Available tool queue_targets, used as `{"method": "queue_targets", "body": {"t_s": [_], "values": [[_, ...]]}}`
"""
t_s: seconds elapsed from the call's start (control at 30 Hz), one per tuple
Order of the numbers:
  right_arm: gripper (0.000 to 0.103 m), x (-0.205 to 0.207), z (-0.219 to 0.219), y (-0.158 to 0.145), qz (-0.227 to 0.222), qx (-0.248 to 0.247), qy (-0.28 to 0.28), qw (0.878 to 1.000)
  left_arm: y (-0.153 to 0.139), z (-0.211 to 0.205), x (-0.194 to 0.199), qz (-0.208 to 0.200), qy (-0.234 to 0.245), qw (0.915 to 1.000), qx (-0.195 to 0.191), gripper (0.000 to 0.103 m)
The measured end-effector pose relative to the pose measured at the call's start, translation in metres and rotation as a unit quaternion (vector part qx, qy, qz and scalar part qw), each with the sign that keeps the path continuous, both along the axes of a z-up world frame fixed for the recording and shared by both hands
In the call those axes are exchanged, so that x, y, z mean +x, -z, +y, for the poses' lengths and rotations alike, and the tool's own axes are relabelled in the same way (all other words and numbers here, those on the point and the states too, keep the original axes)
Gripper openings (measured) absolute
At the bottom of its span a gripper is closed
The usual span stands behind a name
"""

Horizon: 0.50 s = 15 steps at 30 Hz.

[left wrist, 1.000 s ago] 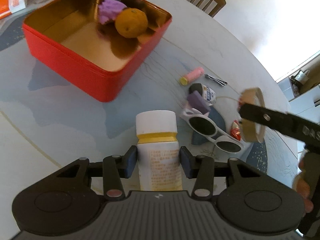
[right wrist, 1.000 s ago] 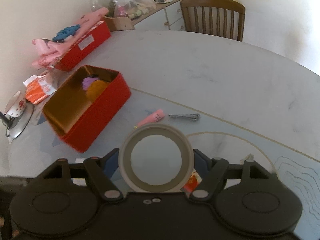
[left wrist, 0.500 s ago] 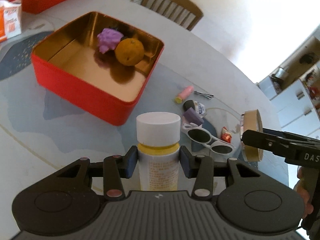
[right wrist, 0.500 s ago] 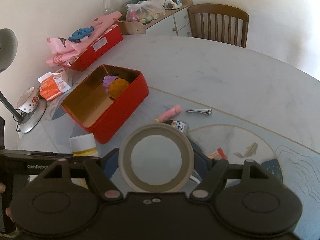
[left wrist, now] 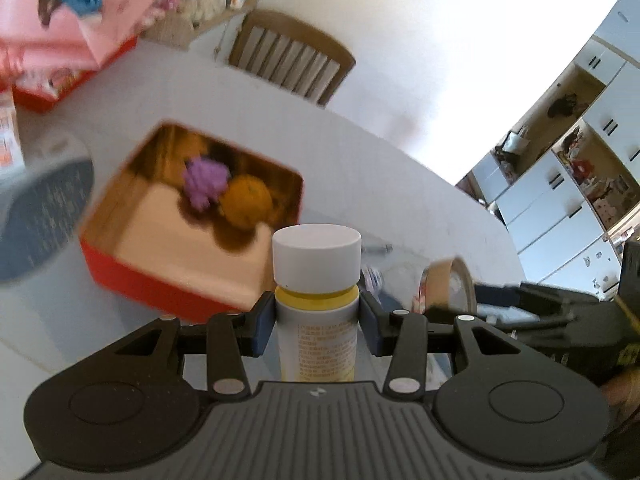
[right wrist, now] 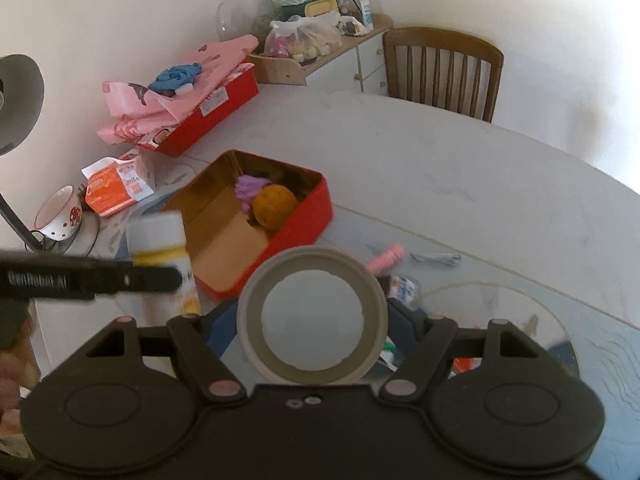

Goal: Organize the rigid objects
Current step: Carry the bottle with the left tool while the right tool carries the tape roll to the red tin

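The left gripper [left wrist: 316, 322] squeezes a white bottle [left wrist: 316, 292] at frame centre, and the right gripper [right wrist: 312, 320] pinches a tape ring [right wrist: 312, 316] – both lifted, likely bound for the red tin [right wrist: 308, 220] (holding an orange [right wrist: 276, 205]) just above.

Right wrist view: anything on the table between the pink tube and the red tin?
Nothing. Bare table separates the pink tube from the red tin in the right wrist view.
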State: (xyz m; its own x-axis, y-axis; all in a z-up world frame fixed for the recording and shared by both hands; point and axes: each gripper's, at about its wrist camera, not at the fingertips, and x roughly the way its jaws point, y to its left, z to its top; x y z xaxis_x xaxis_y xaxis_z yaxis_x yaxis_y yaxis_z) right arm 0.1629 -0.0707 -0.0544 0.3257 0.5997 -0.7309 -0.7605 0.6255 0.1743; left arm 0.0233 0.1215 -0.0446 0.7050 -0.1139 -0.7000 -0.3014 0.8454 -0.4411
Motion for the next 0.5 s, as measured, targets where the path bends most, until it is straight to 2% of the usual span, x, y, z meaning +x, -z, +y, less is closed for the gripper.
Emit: {"method": "queue_targets", "body": {"t_s": [0.2, 0.5], "values": [[0.076, -0.004, 0.044, -0.006, -0.018, 0.001, -0.001, 1.000, -0.019, 0.044, 0.012, -0.013, -0.011, 0.9993, 0.034, 0.044], [0.076, -0.009, 0.111, 0.012, -0.049, -0.041, -0.024, 0.998, -0.011, 0.090, 0.043, 0.020, -0.003, 0.9930, 0.116, 0.044]]}}
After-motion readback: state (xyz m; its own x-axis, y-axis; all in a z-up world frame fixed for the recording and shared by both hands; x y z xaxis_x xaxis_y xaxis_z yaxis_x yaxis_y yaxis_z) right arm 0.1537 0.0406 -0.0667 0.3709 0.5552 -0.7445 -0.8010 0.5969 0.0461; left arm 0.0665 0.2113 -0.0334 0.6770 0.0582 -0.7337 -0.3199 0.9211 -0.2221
